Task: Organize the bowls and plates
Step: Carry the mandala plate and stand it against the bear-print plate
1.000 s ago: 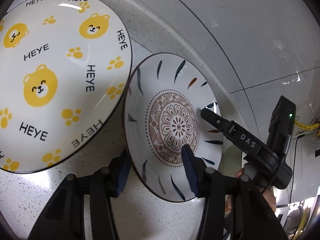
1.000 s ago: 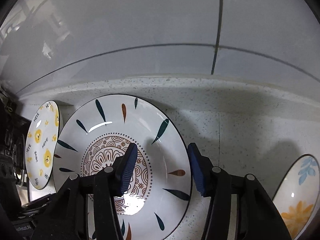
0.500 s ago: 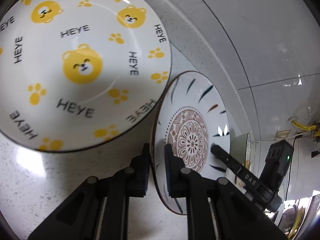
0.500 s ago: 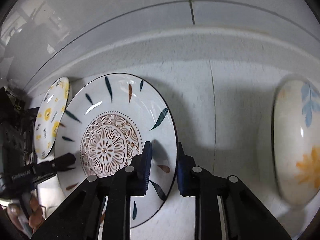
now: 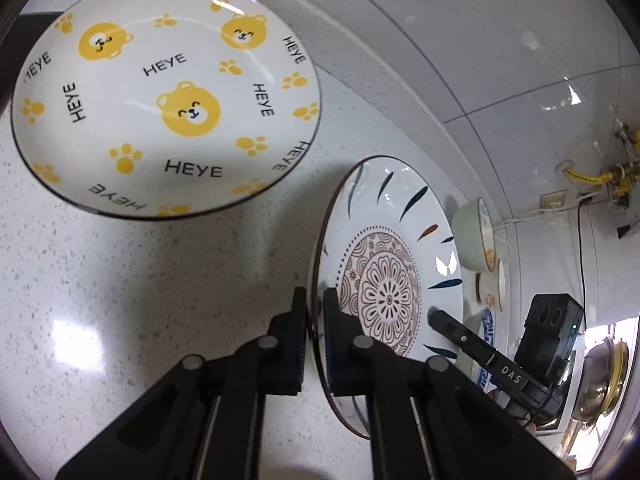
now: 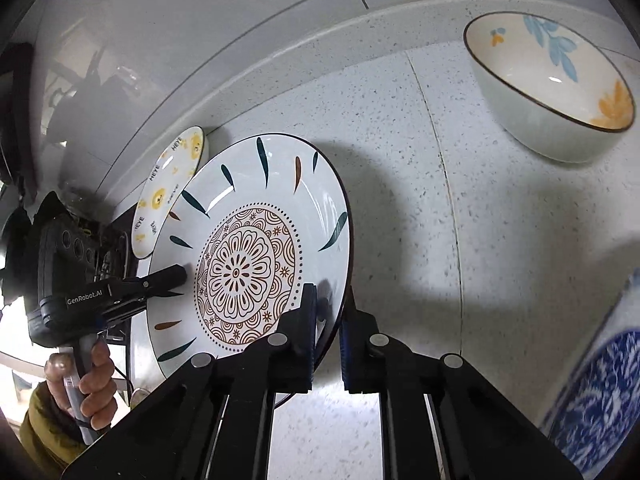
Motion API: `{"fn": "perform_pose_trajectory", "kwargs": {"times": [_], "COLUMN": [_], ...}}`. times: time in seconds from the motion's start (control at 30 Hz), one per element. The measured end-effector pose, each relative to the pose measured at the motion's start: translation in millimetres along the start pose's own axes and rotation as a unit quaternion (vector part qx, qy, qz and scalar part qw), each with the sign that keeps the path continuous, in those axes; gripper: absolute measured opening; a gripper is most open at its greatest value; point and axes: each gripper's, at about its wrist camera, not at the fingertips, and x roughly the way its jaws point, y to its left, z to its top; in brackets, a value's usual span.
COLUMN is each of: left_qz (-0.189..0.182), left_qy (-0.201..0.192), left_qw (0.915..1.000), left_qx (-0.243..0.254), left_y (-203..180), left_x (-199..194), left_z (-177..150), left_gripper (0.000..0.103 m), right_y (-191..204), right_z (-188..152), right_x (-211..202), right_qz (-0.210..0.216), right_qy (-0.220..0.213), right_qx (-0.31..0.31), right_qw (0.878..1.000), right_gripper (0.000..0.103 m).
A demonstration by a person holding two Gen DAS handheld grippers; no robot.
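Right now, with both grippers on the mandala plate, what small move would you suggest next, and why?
Probably carry the mandala plate toward the bear plate: left gripper and right gripper clamp opposite rim edges, and it looks lifted clear of the speckled counter.

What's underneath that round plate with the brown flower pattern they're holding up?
Below the lifted brown-mandala plate lies speckled white countertop with its shadow. In the right wrist view its rim covers part of the yellow bear-print plate; the plate's underside is hidden.

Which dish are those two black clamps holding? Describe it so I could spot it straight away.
On the speckled white counter below the tiled wall, look between the yellow bear plate and the flowered bowl. The mandala plate has a brown centre and dark leaf strokes round its rim.
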Motion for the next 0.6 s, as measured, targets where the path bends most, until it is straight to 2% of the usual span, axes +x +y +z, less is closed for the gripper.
{"fn": "perform_pose_trajectory", "kwargs": {"times": [0.17,0.27,0.43,0.6], "left_qz": [-0.024,-0.034,-0.04,-0.031], "left_qy": [-0.01,-0.015,-0.018,0.001], "left_qw": [0.9996,0.9989,0.9978,0.9978], "left_qx": [0.015,0.03,0.051,0.059], "left_y": [-13,-16,-19,14], "left_x": [-39,-80,-143,-186], "left_z": [-13,-34,-81,-145], "left_gripper": [0.007,0.007,0.007,0.007], "right_y": [32,59,99,126], "right_z": [-12,-28,-65,-114], "right_x": [-27,-52,-90,-97], "right_qz": [0.005,0.008,0.023,0.033], "right_qy": [-0.021,-0.032,-0.041,-0.03], "right_qx": [-0.02,-0.049,-0.093,-0.115], "right_qw": [1.0,0.998,0.995,0.992], "right_gripper": [0.01,0.01,0.01,0.01]}}
